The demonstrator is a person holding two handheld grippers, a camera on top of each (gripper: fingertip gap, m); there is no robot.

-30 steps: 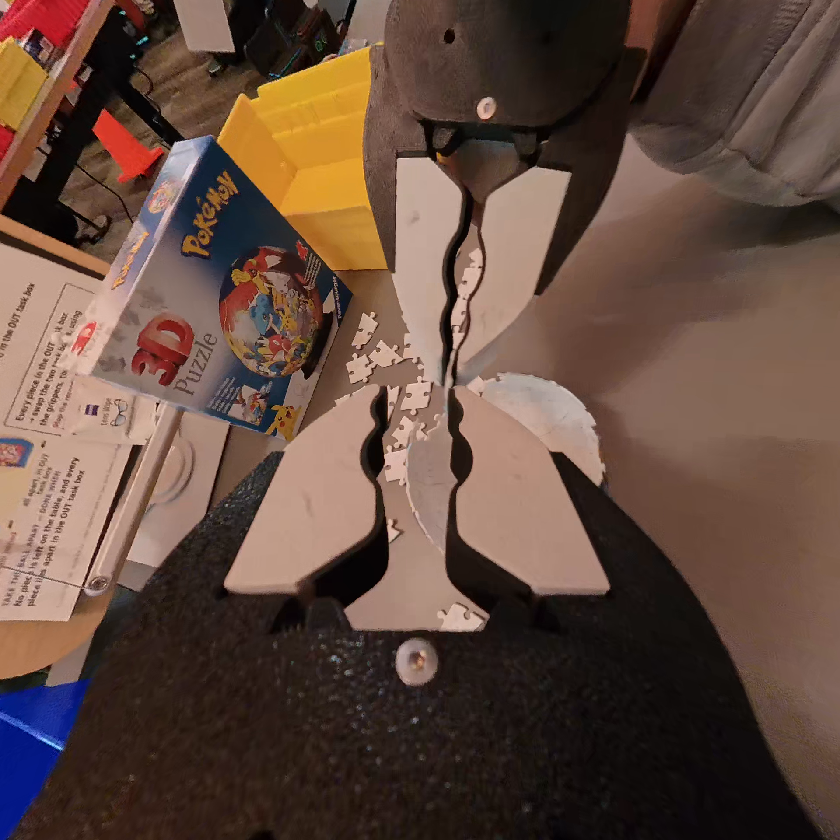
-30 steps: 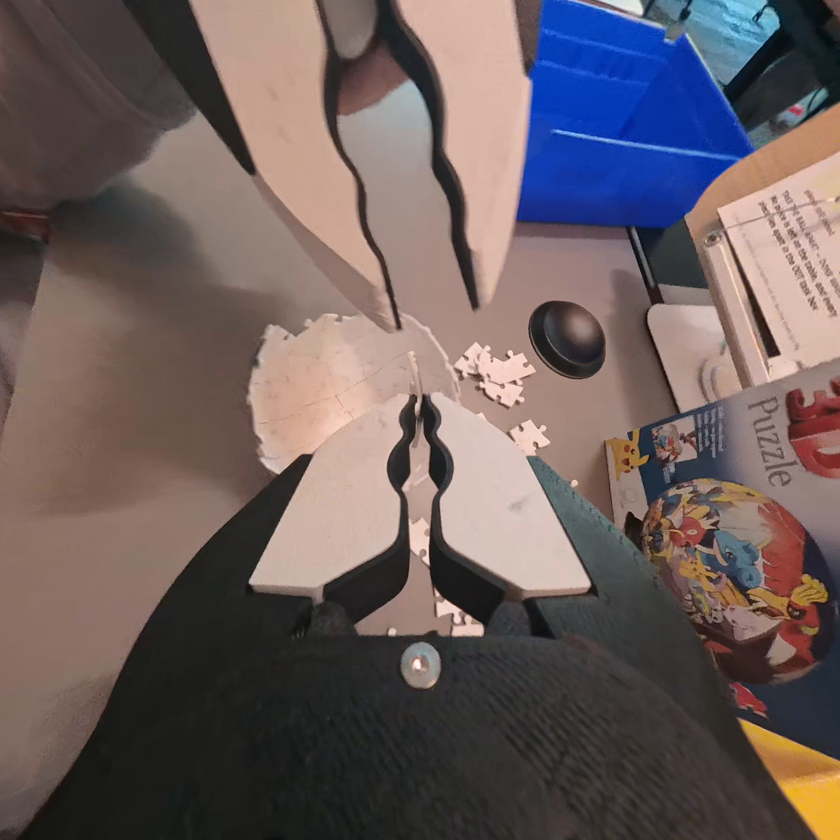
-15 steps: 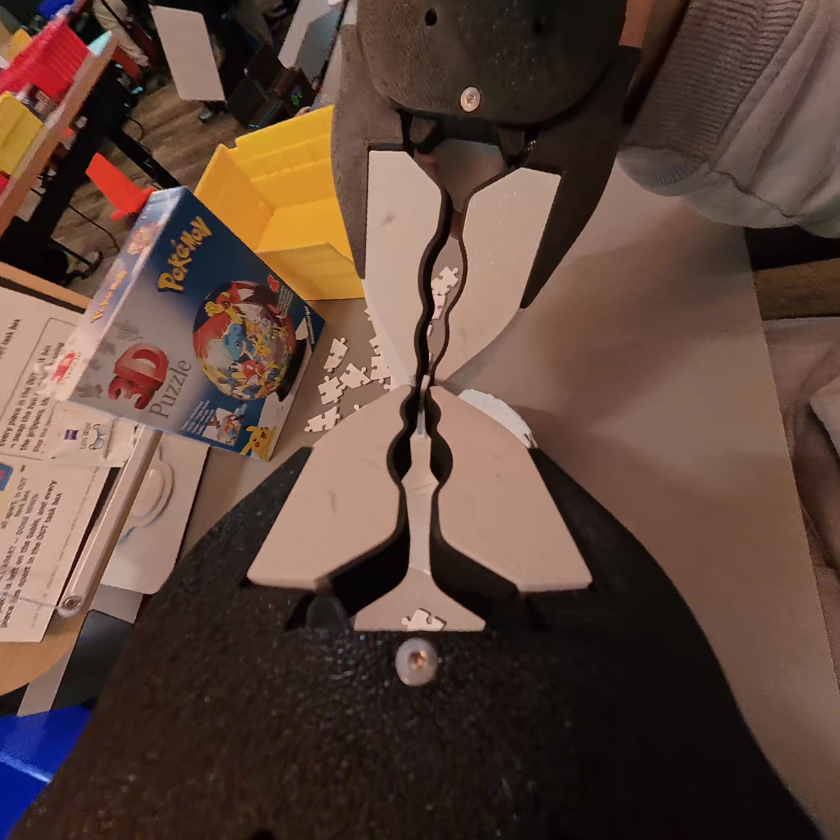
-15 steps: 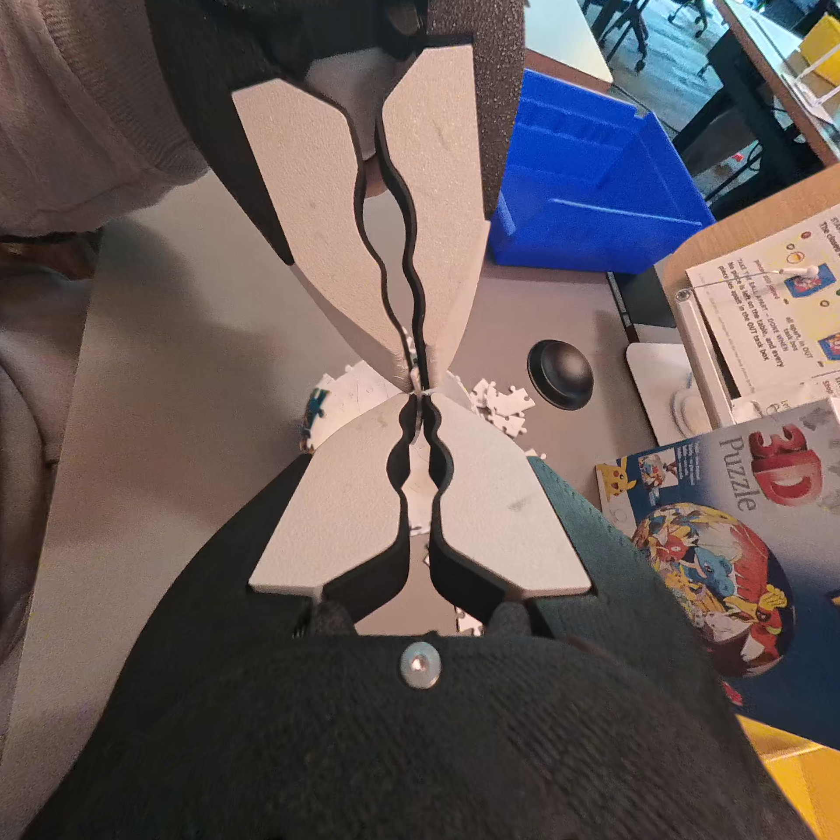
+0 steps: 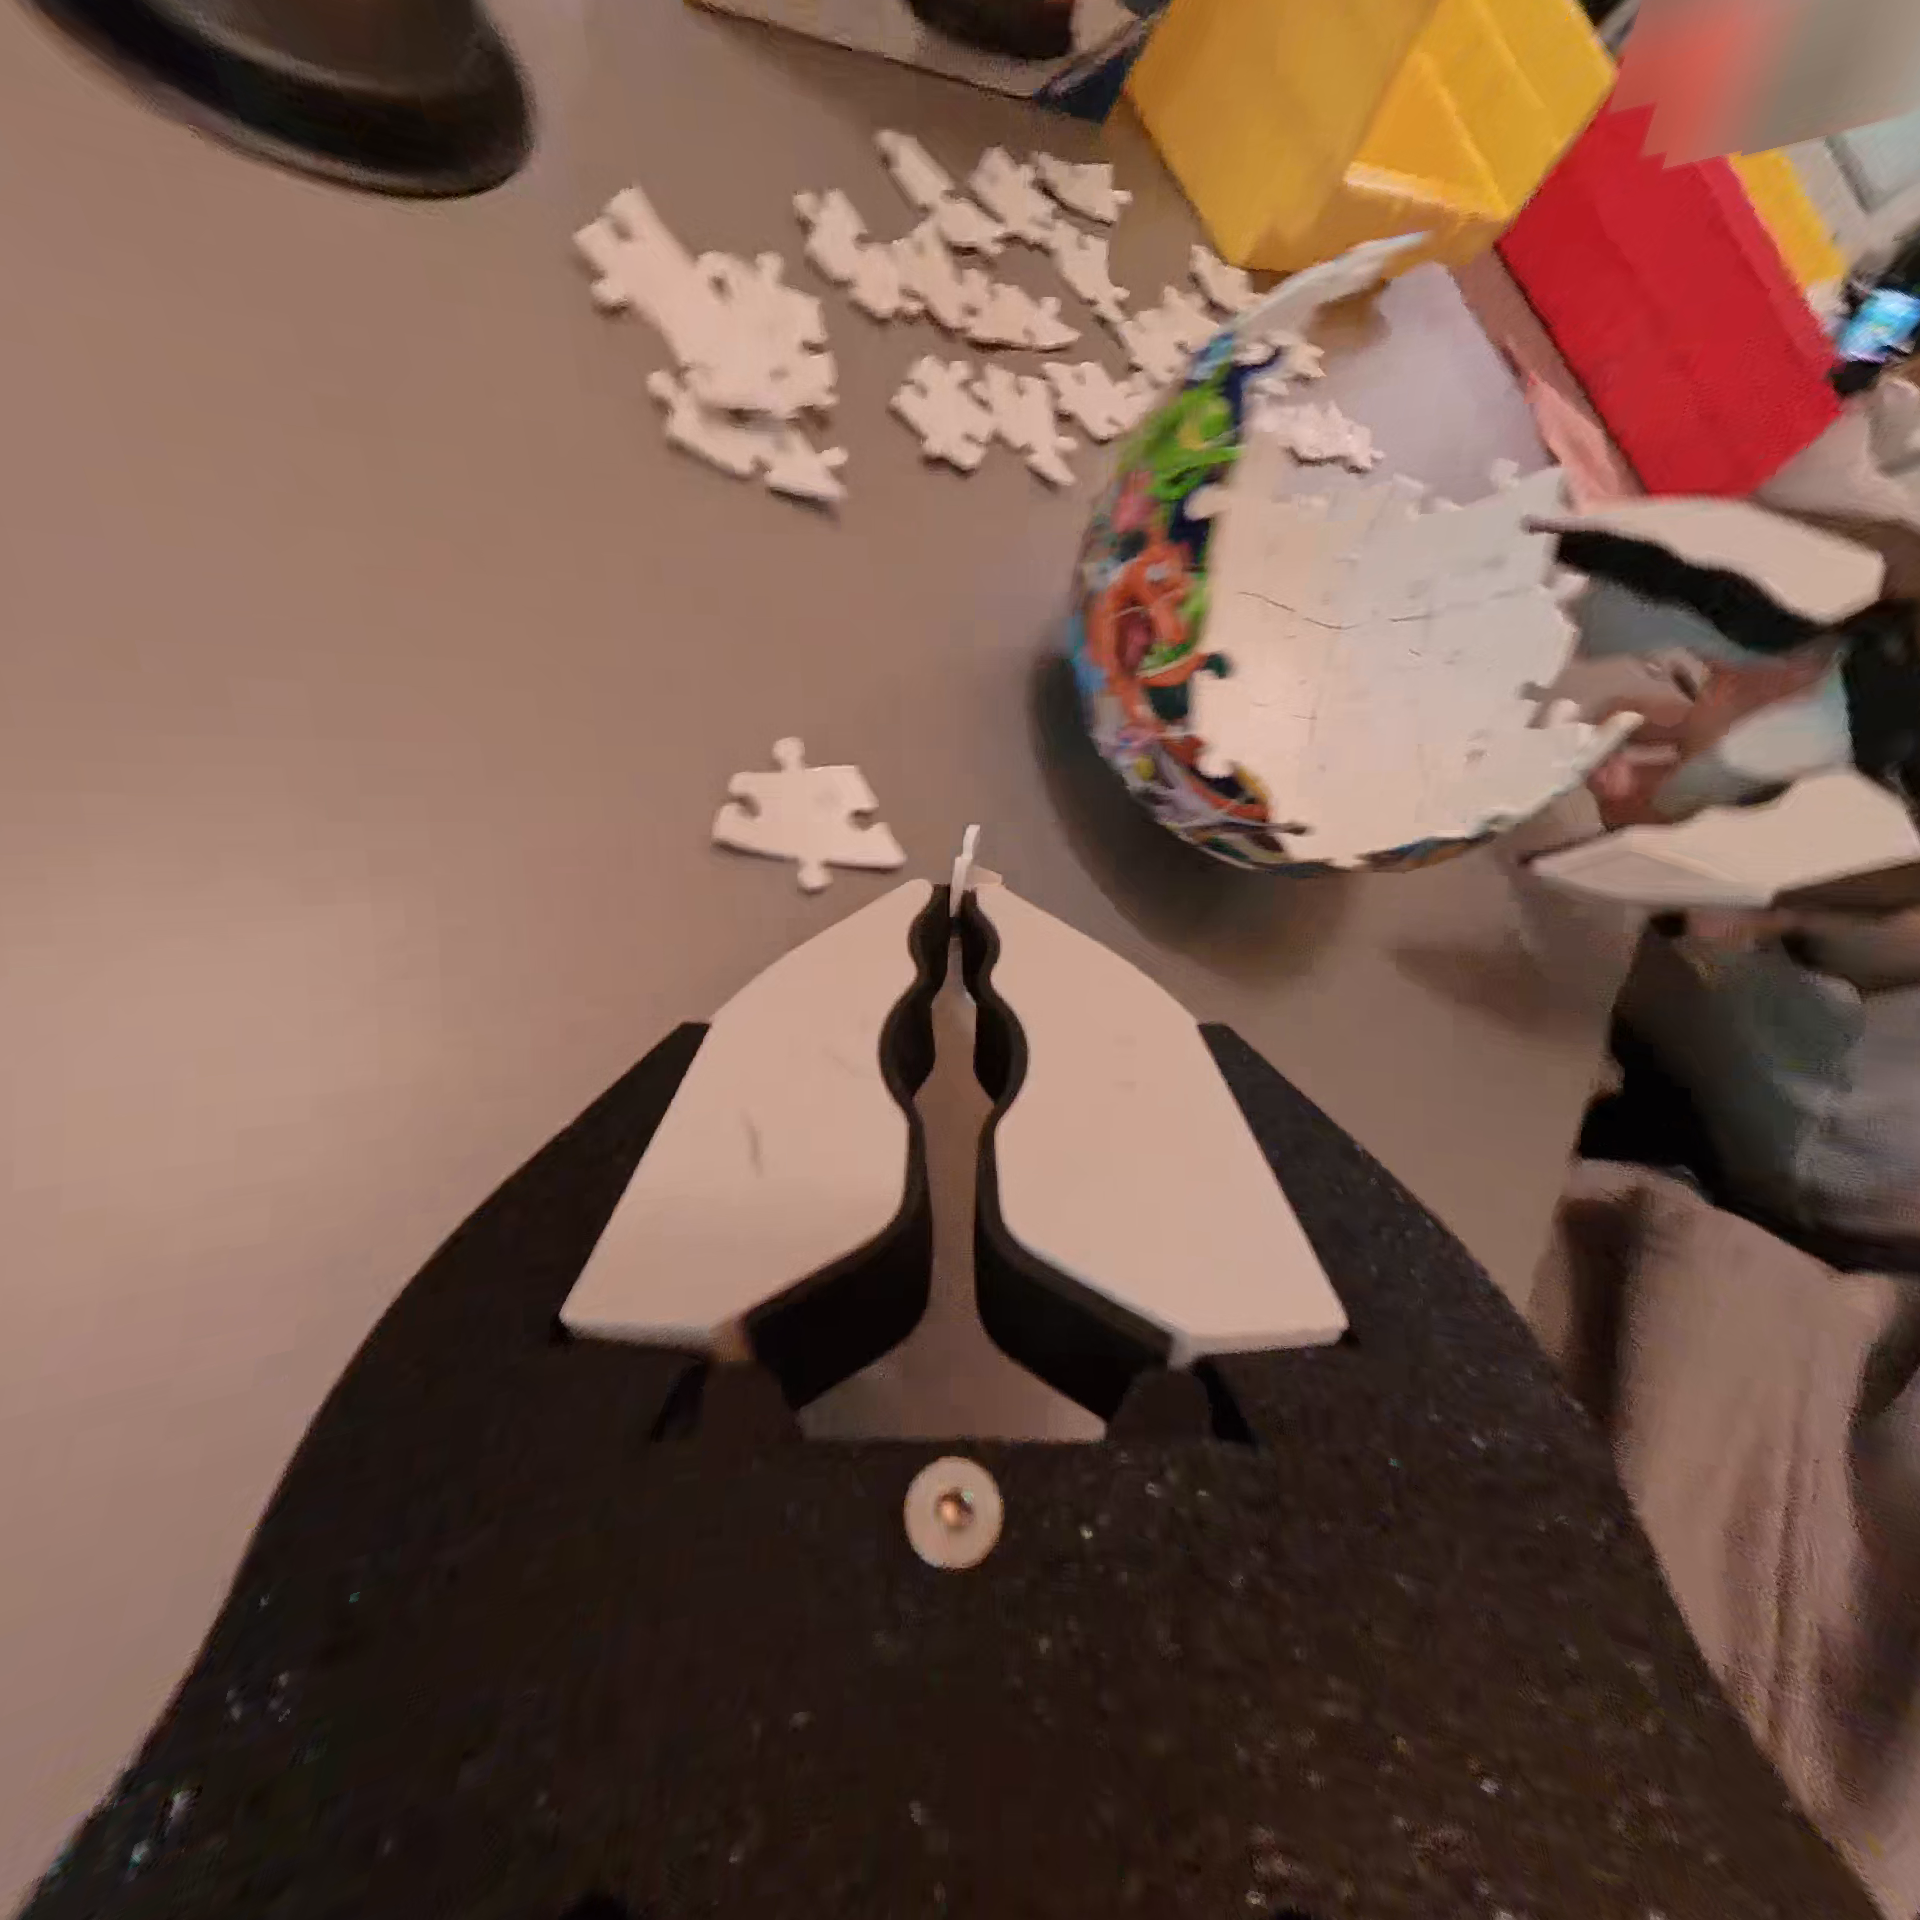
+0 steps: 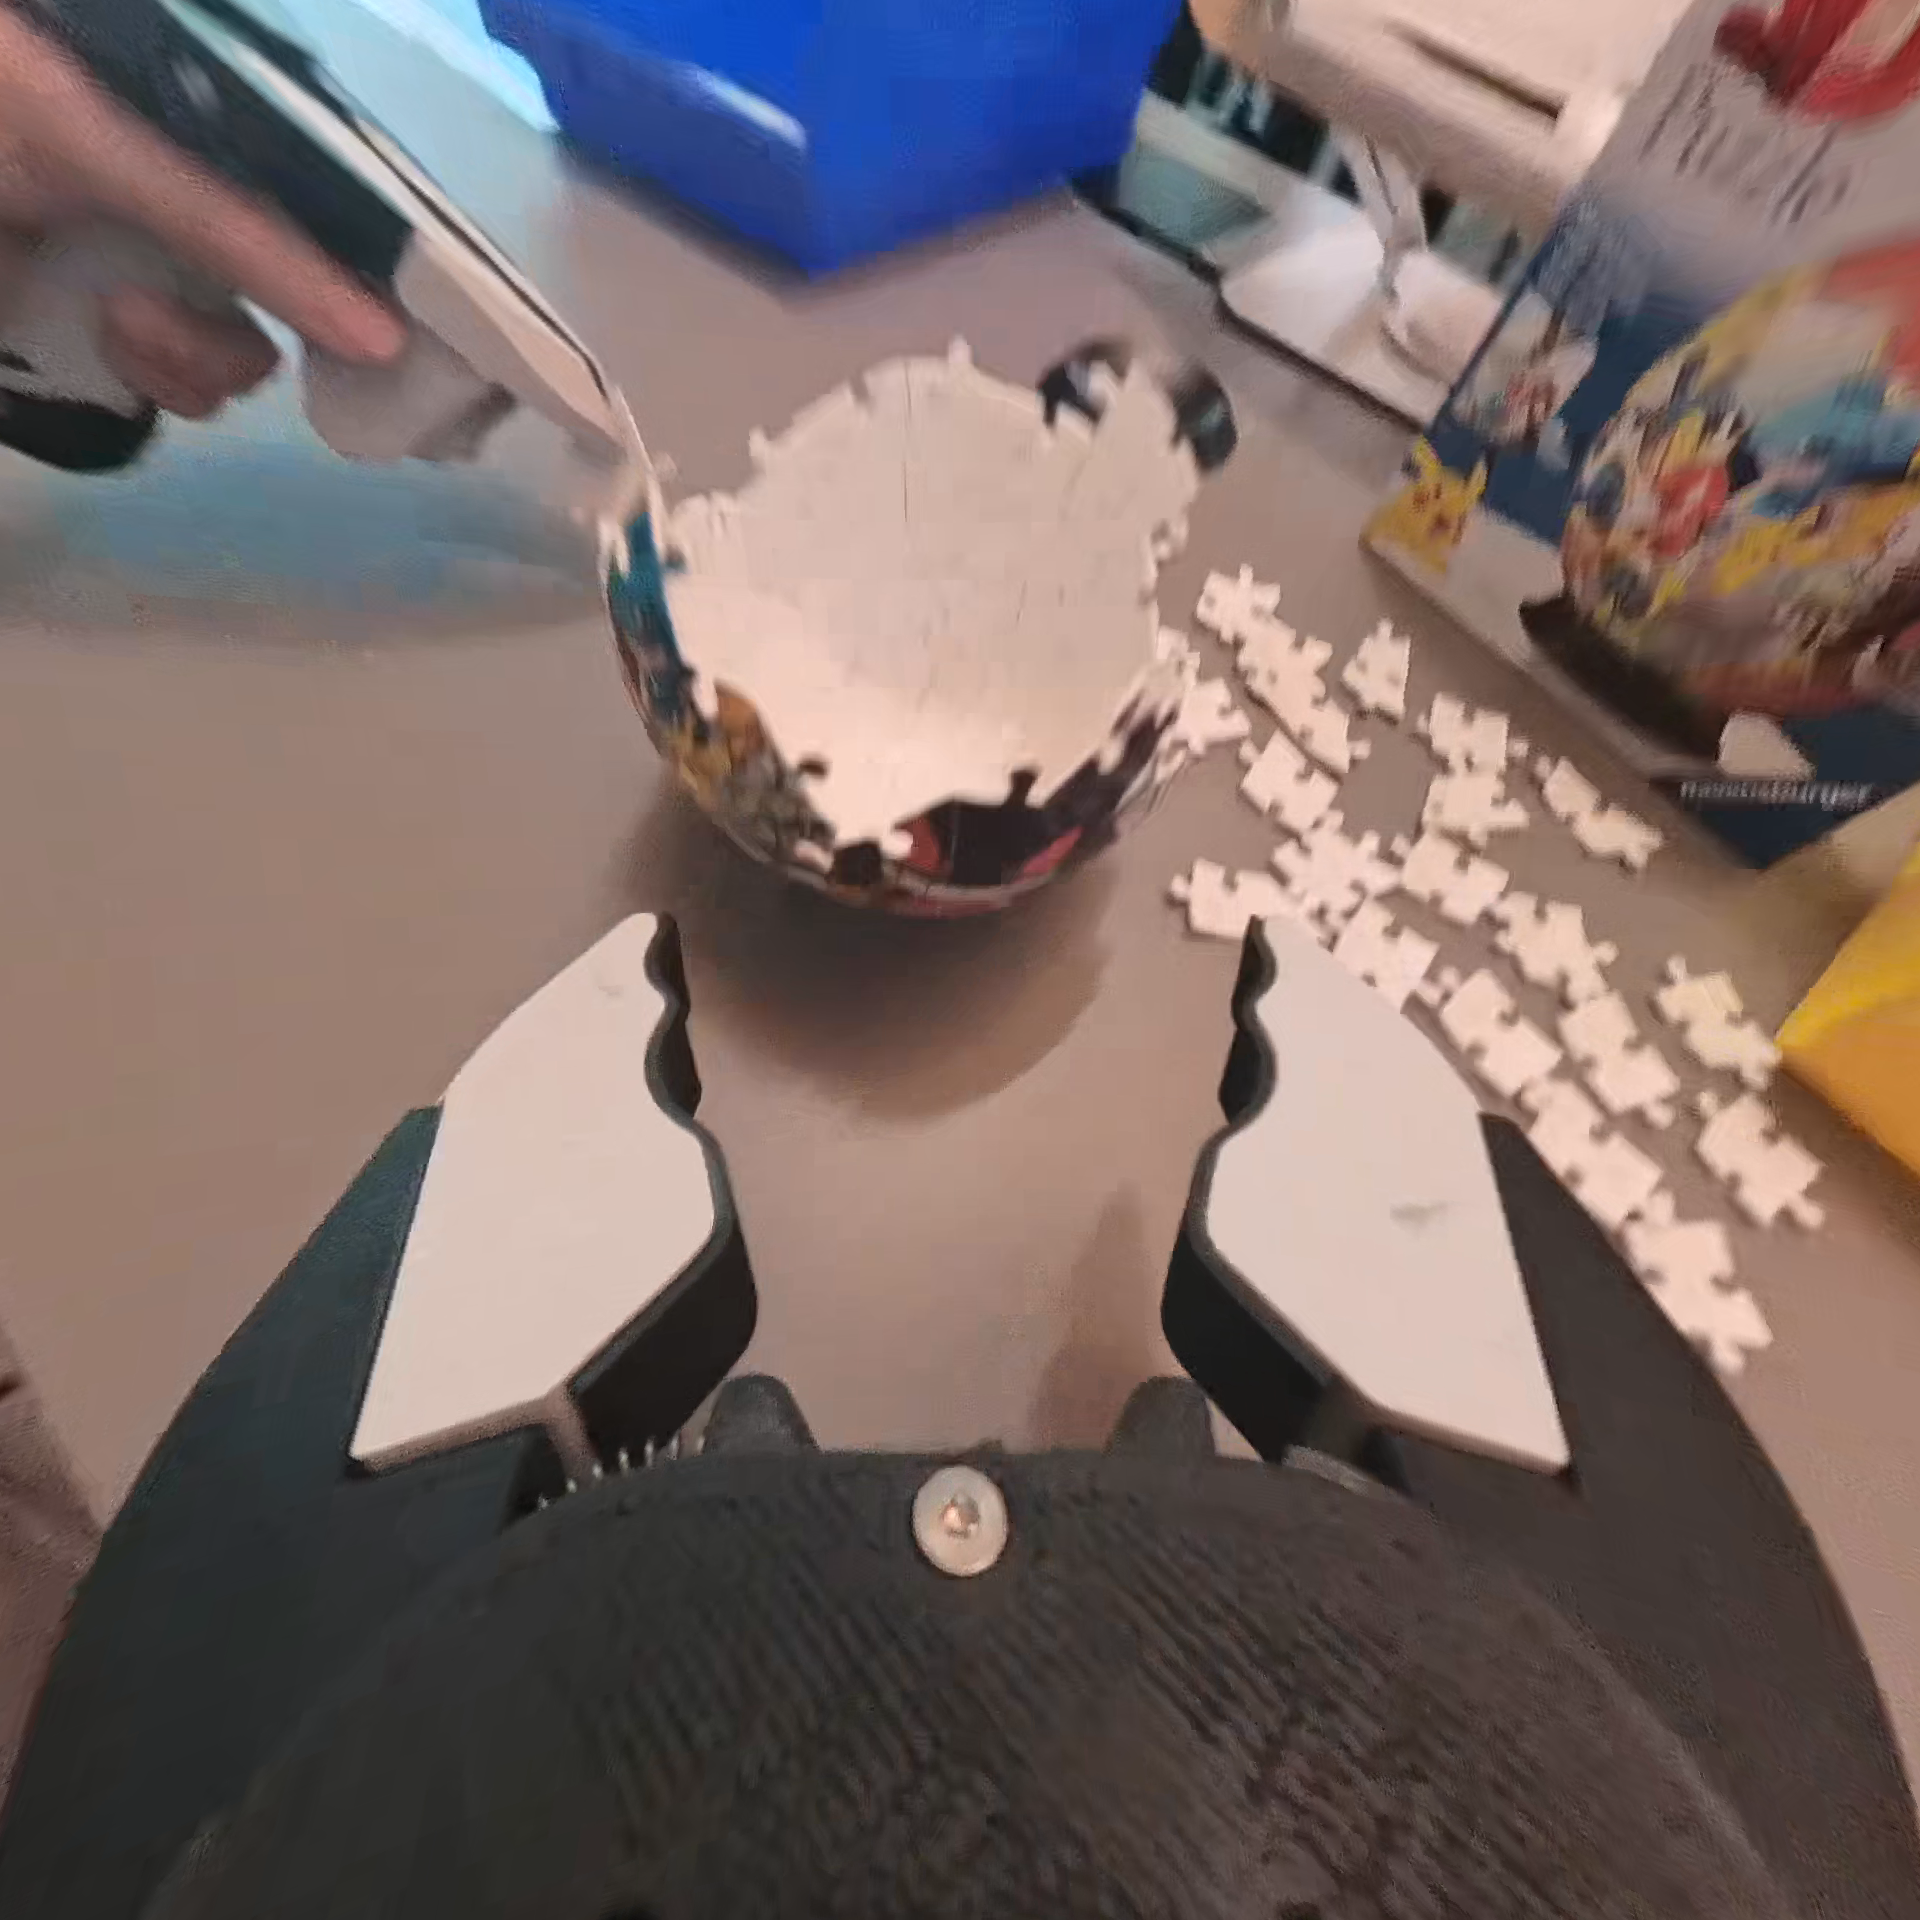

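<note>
Two grippers: our left gripper (image 5: 956, 902) pinches a thin, light piece (image 5: 968, 858) edge-on; our right gripper (image 6: 961, 977) gapes before the fragile shell (image 6: 904, 644), mid-table (image 6: 260, 831) beside loose pieces (image 6: 1475, 935).

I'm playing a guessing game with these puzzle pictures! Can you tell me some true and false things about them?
1. The left tool pinches a thin white puzzle piece. True.
2. The right tool is squeezed shut. False: it is open and empty.
3. The puzzle ball shell is whole. False: it is an open bowl, white inside.
4. Loose white pieces lie on the table. True.
5. The bin beyond the shell is green. False: blue.
</note>
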